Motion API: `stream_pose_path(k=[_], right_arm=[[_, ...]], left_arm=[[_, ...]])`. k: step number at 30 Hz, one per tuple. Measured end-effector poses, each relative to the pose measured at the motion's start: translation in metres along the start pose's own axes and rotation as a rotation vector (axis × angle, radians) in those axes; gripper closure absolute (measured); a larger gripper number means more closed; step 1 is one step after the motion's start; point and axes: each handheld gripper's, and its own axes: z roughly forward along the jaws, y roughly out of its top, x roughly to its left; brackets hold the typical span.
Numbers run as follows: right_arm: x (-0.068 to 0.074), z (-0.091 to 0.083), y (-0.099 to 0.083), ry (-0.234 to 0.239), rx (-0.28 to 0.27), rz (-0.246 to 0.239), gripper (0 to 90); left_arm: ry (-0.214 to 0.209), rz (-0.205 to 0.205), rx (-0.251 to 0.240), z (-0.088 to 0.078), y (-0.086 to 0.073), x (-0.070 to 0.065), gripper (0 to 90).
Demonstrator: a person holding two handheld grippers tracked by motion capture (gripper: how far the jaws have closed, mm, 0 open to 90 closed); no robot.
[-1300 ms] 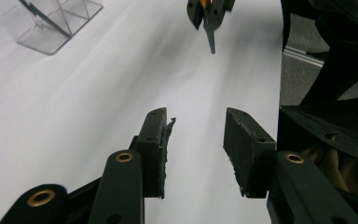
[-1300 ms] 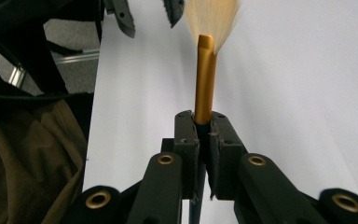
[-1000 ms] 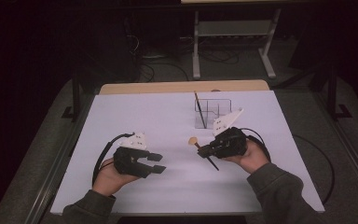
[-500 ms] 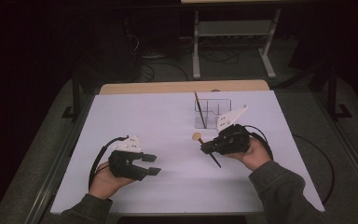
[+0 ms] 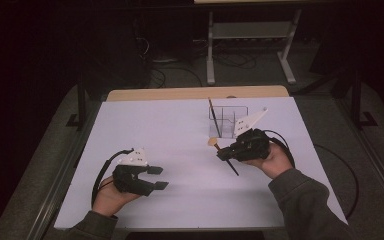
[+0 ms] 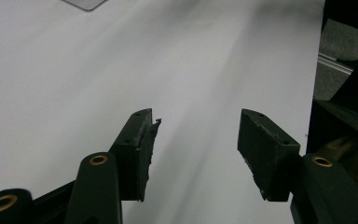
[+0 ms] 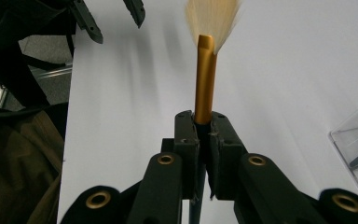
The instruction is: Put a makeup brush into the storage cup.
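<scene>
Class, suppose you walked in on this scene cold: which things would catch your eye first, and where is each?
The right gripper stands out, right of the table's middle, shut on a brush with a gold collar and pale fanned bristles. Behind it stands a clear holder with another brush leaning in it. Near the white table's front left, the left gripper has just been opening, nothing between its jaws.

A big white sheet (image 5: 180, 135) covered the table, and a strip of light brown wooden tabletop (image 5: 195, 93) showed along its far edge. The floor (image 5: 40, 170) around the table was dark grey, and the room behind was very dark. A pale metal stand with two legs (image 5: 250, 45) stood on the floor behind the table, with black cables (image 5: 170, 75) lying beside it.
</scene>
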Motion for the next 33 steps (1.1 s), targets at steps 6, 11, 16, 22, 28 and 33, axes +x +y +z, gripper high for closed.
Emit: stream_pose_path(k=[6,11,16,22,28,33], right_arm=[[-0.0012,-0.0020,0.0045,-0.008,0.002,-0.003,82.5],[-0.0023,-0.0030,0.0059,-0.014,0.001,-0.002,82.5],[-0.0025,-0.0039,0.0073,-0.014,-0.001,0.006,82.5],[-0.0039,-0.0052,0.0091,-0.024,-0.005,0.000,82.5],[-0.0052,-0.0065,0.0101,-0.030,-0.007,-0.005,82.5],[-0.0061,-0.0070,0.0106,-0.030,-0.009,-0.001,82.5]], left_arm=[[0.008,-0.002,-0.005,-0.0023,-0.0024,-0.0002,44.2],[0.015,-0.005,-0.006,-0.0027,-0.0041,0.0005,43.2],[0.019,-0.002,-0.010,-0.0037,-0.0051,0.0009,42.6],[0.020,-0.002,-0.012,-0.0055,-0.0056,0.0007,42.1],[0.024,-0.002,-0.013,-0.0063,-0.0061,0.0008,41.6],[0.025,-0.004,-0.015,-0.0069,-0.0065,0.0007,41.3]])
